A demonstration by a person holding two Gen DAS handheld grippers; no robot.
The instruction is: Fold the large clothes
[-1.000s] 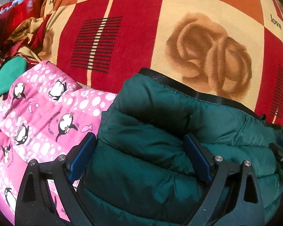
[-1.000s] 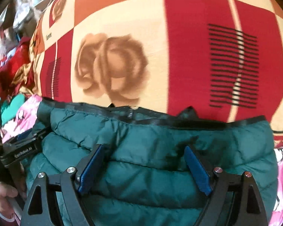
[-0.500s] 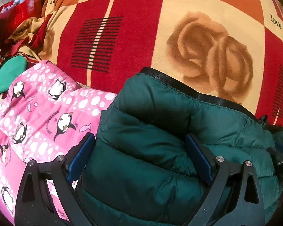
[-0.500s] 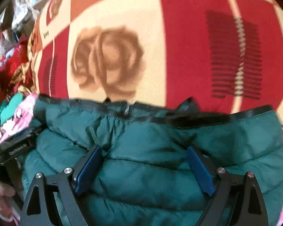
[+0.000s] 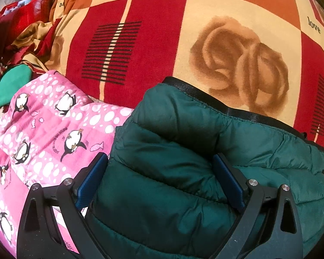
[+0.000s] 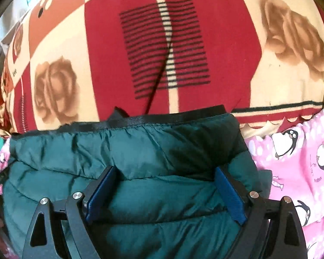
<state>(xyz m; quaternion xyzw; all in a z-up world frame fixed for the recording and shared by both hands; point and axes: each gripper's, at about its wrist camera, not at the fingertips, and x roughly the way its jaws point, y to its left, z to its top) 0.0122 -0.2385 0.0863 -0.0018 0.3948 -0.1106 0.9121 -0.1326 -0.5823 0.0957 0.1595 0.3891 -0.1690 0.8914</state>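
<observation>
A dark green puffer jacket (image 5: 183, 151) with a black hem band lies folded on the bed; it also fills the lower right wrist view (image 6: 140, 155). My left gripper (image 5: 159, 179) stands wide open with its blue pads pressed down on either side of a thick jacket fold. My right gripper (image 6: 165, 192) is likewise wide open, its pads straddling a puffed section near the jacket's right end. Neither gripper is closed on the fabric.
A red, orange and cream blanket (image 5: 151, 43) with rose prints covers the bed. A pink penguin-print quilt (image 5: 43, 129) lies under the jacket, and shows at the right (image 6: 302, 161). Crumpled red and gold clothes (image 5: 21, 32) and a green garment (image 5: 6, 84) pile far left.
The right gripper has swung to the right along the jacket toward its right end, with the pink quilt now in its view. The left gripper has barely moved.
</observation>
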